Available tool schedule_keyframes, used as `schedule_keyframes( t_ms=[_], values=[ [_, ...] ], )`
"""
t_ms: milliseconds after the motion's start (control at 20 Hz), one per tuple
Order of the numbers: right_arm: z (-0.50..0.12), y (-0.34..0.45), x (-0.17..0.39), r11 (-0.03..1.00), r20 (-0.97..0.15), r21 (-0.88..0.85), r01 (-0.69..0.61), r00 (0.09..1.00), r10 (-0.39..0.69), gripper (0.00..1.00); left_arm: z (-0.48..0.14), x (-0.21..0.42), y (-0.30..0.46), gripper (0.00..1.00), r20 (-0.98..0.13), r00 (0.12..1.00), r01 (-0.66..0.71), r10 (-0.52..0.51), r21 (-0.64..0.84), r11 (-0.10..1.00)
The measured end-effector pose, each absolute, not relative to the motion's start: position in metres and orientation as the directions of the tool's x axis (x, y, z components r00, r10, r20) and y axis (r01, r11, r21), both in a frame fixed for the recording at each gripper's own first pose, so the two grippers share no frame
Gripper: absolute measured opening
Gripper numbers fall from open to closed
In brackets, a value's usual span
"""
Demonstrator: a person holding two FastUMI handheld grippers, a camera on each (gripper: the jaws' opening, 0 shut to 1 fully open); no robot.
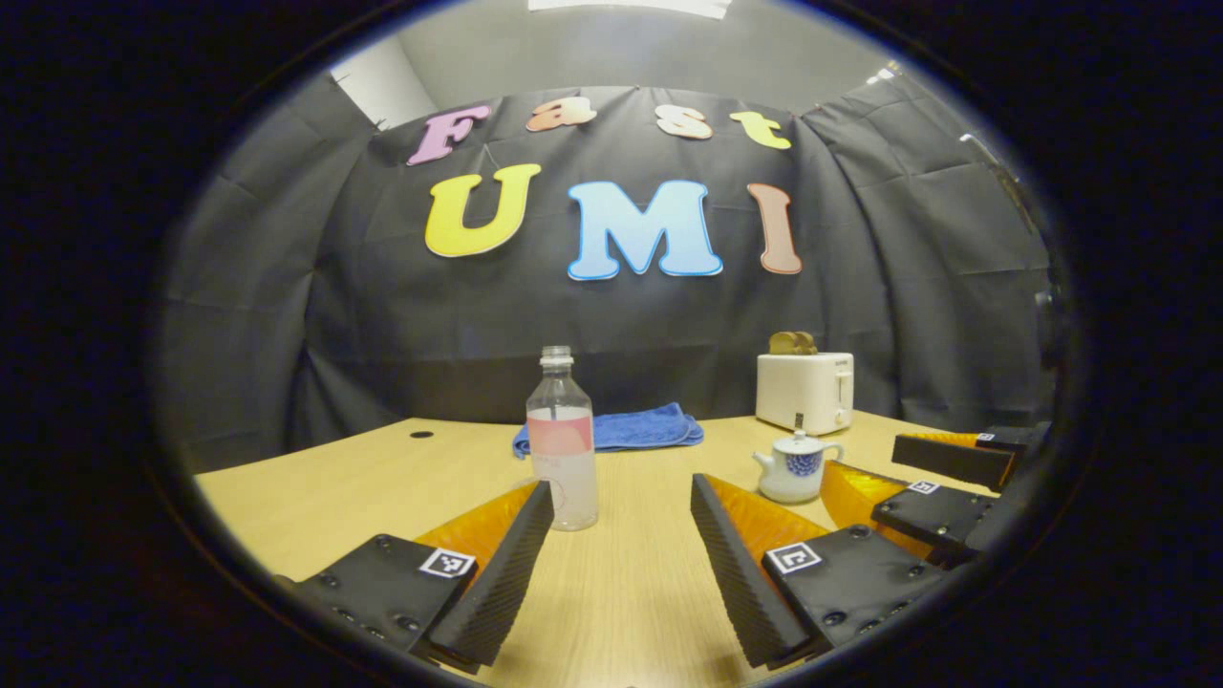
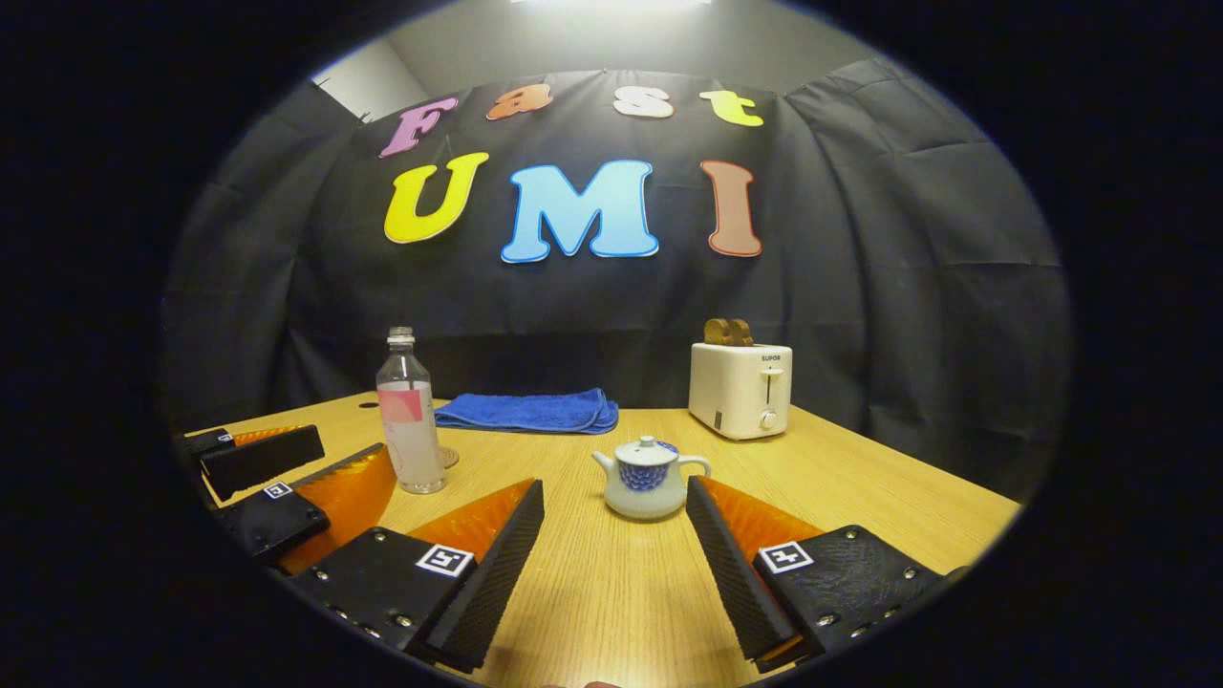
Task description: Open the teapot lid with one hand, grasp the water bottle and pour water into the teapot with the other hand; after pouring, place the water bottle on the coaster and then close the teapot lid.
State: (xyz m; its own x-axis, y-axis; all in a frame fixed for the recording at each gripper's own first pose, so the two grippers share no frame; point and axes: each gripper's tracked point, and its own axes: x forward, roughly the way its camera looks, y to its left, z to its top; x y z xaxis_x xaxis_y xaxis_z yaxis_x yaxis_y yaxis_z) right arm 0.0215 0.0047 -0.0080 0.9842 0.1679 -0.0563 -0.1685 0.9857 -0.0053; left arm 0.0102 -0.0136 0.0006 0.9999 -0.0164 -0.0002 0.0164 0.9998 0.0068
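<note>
Two grippers hang spread wide over the wooden table (image 1: pixel 334 468), neither with anything between its fingers. Going left to right from the left gripper (image 1: pixel 621 564): the water bottle (image 1: pixel 562 441) stands upright just ahead of its left finger, slightly left of the gap's centre line, cap off, roughly two-thirds full of clear liquid. Behind it lies a folded blue towel (image 1: pixel 621 430). Further right and ahead of the right finger sits the small white teapot (image 1: pixel 795 468) with a blue pattern, lid on, and behind that a white toaster (image 1: pixel 804 390) with bread in the slots.

From the right gripper (image 2: pixel 616 554), the bottle (image 2: pixel 409 420) is far off to the left; a round edge that may be the coaster (image 2: pixel 447 457) peeks out just beside its base, though that is too small to be sure of. The teapot (image 2: pixel 646 478) sits straight ahead, nearly centred between the fingers, spout pointing left, handle right.

The bottle looks like thin plastic: light, smooth, and liable to buckle and spill through the open neck if squeezed hard. I would take it across the body at the label band, firmly but gently. The teapot looks ceramic, so hard, slippery and chippable; its lid (image 2: pixel 647 445) is best pinched by the small knob on top and lifted straight up
</note>
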Motion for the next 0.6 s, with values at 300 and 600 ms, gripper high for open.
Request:
schedule_keyframes(
  t_ms=[300,600],
  values=[
    [-0.001,-0.012,0.057,0.990,-0.084,0.043,-0.132,0.987,0.135,0.93,0.020,0.020,-0.011,1.00,0.023,0.999,0.035,-0.035,0.014,0.999],
    [0.013,-0.011,0.101,0.991,-0.085,-0.017,-0.131,0.988,0.129,0.93,0.030,0.027,0.000,1.00,0.026,0.999,0.024,-0.023,-0.010,1.000]
  ],
)
